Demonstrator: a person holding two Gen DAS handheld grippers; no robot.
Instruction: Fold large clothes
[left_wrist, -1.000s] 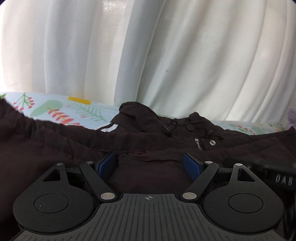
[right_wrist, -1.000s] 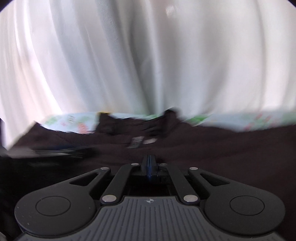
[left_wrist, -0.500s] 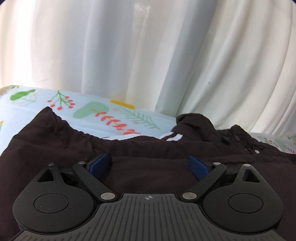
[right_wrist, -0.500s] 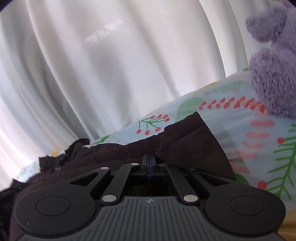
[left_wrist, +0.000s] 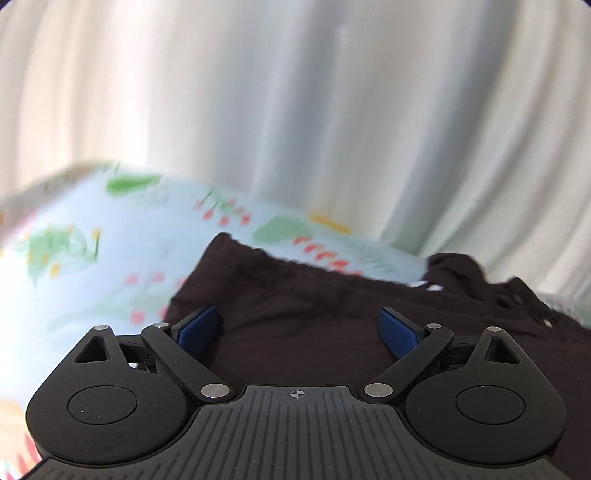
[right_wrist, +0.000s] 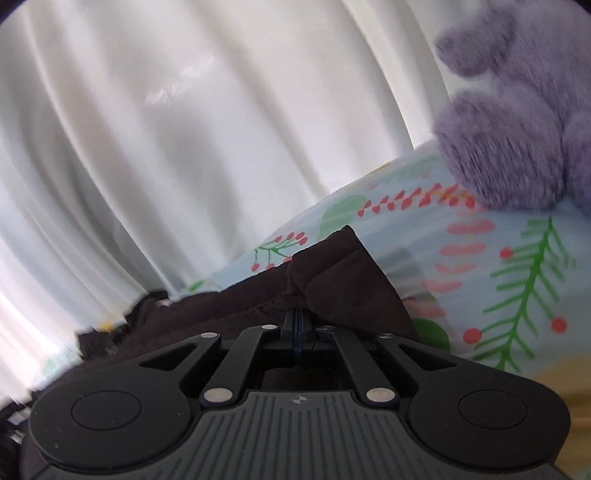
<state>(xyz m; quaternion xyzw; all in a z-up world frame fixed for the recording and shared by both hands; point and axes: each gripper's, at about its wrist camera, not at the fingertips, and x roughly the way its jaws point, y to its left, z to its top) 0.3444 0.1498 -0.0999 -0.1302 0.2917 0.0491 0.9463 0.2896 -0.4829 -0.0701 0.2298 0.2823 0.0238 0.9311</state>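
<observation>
A home bedroom is suggested. A bed sheet in pale blue, printed with leaves, ferns and red berries, is seen spread beneath everything. White curtains hang in soft folds directly behind it and are lit from behind. A purple plush toy is seated on the sheet, and dark clothing is laid across it.

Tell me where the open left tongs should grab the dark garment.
Probably the near-left corner of the dark garment, coming from the left over the floral sheet: its edge lies exposed there, beside the left tongs, mirroring the right tongs.
</observation>
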